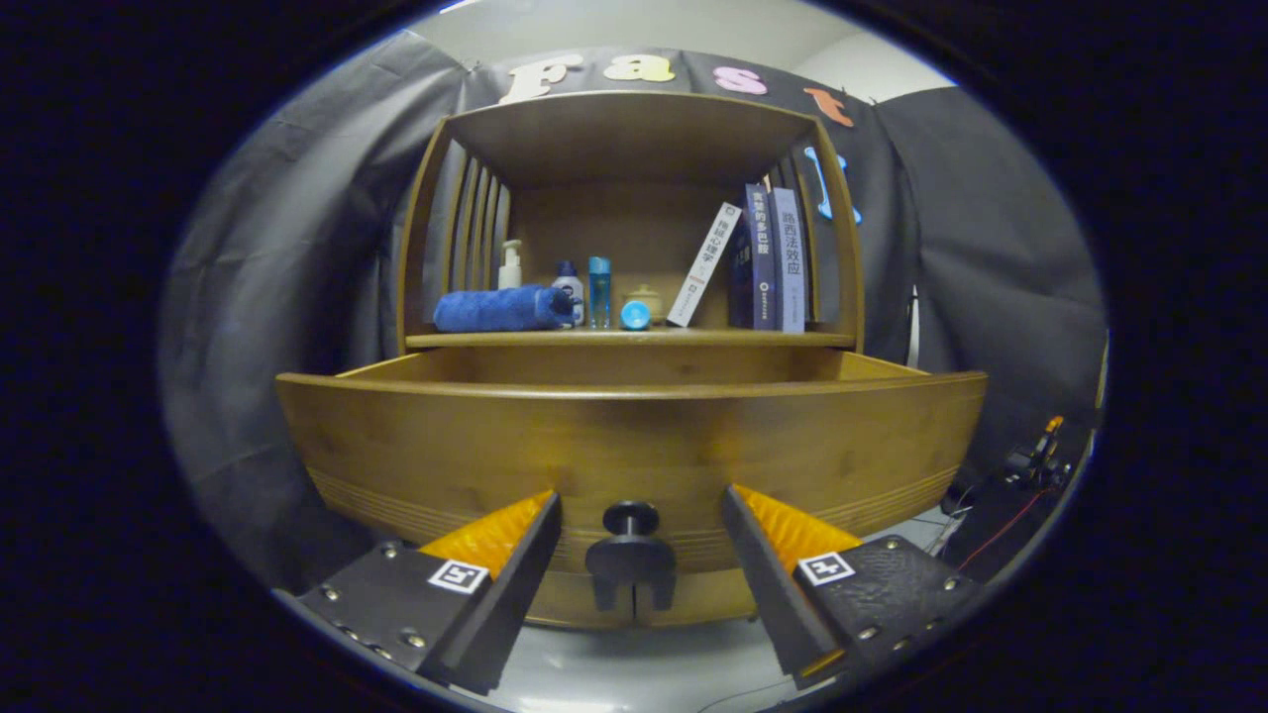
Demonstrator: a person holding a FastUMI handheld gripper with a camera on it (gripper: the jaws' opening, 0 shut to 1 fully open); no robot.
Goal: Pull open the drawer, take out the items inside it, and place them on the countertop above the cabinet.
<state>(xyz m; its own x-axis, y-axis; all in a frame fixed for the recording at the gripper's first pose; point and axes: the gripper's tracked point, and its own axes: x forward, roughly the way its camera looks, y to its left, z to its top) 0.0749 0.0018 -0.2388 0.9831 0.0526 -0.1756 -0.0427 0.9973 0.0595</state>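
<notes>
tongs: two wedge fingers, ribbed pads, screwed plates with square tag markers.

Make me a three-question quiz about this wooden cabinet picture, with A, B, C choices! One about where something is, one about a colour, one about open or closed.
1. Where is the drawer knob?
A. between the gripper fingers
B. on the shelf
C. beside the books

2. What colour is the rolled towel?
A. red
B. blue
C. yellow

3. How is the drawer?
A. shut flush
B. taken out
C. pulled open

Answers:
1 A, the knob sits in the gap between the open fingers, which do not touch it.
2 B, the towel on the shelf is blue.
3 C, the drawer front stands forward of the cabinet, its side walls showing.
</notes>
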